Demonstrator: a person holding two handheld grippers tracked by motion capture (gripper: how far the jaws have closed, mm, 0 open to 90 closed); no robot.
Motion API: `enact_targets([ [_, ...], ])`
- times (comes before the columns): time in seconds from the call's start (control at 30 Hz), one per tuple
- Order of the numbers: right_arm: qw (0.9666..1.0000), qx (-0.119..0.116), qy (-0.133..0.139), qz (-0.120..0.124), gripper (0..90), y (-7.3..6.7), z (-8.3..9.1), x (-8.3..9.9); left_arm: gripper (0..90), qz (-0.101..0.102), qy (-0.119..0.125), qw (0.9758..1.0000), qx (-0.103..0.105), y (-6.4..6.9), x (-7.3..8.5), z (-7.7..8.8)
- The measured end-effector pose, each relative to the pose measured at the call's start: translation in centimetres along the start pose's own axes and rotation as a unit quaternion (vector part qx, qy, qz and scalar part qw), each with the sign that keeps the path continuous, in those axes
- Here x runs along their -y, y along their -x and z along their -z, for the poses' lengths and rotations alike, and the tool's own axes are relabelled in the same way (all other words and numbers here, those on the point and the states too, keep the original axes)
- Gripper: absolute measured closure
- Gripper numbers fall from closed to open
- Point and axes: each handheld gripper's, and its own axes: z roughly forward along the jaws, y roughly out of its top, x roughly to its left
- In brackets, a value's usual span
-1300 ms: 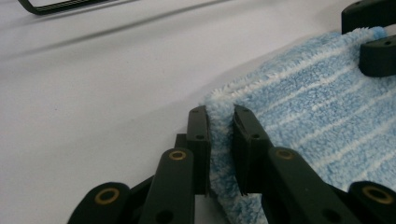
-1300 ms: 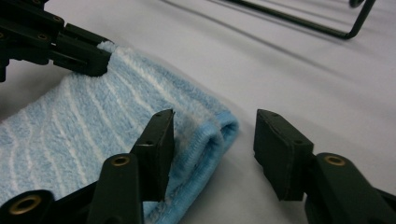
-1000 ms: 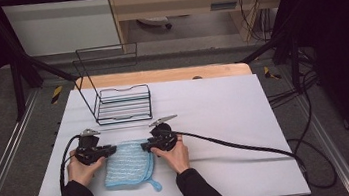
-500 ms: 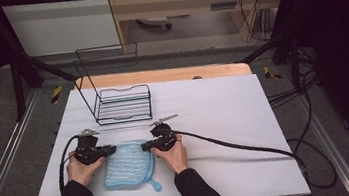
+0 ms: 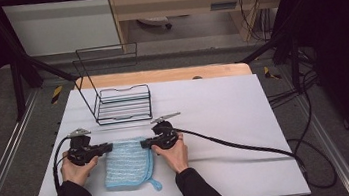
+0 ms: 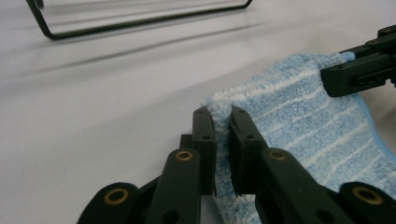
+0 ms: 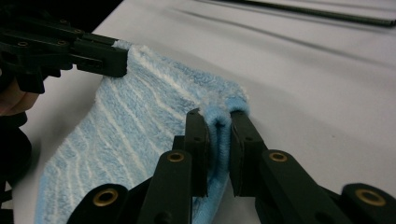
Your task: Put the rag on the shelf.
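Observation:
A light-blue striped cloth (image 5: 127, 164) with a hanging loop lies flat on the white table, near its front edge. My left gripper (image 5: 109, 147) is shut on the cloth's far left corner. In the left gripper view that corner (image 6: 222, 103) stands pinched between the two black jaws of the left gripper (image 6: 222, 117). My right gripper (image 5: 144, 143) is shut on the far right corner; its jaws have just been closing on it. In the right gripper view the blue hem (image 7: 219, 122) is folded between the jaws of the right gripper (image 7: 218, 116). Both grippers lie low and point toward each other.
A black wire rack (image 5: 122, 104) stands behind the cloth, toward the table's far left. The right gripper's cable (image 5: 239, 145) trails to the right across the white table (image 5: 224, 107). A wooden board (image 5: 169, 75) runs along the far edge.
Both hands have stayed at the cloth's far corners. The right gripper's tip has drawn onto its corner; the cloth has barely shifted.

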Motion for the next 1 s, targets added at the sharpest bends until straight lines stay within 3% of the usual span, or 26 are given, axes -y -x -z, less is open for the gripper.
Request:
enact_targets([
  [0.13, 0.9997, -0.002, 0.019, 0.017, 79.8, -0.7, 1.0, -0.2, 82.1, -0.011, 0.027, 0.9995, 0.01, 0.5, -0.3, 1.3],
  [0.43, 0.9977, 0.004, 0.051, 0.046, 79.8, -2.0, 2.7, -0.3, 82.0, -0.038, 0.053, 0.9978, 0.007, 1.8, -0.9, 2.6],
  [0.63, 0.9943, 0.014, 0.079, 0.07, 79.9, -2.9, 4.2, -0.5, 82.1, -0.05, 0.074, 0.996, 0.007, 2.8, -1.2, 3.5],
  [1.0, 0.9895, 0.012, 0.114, 0.089, 80.0, -3.7, 6.5, -1.2, 82.0, -0.067, 0.107, 0.992, 0.007, 4.1, -2.0, 5.1],
])
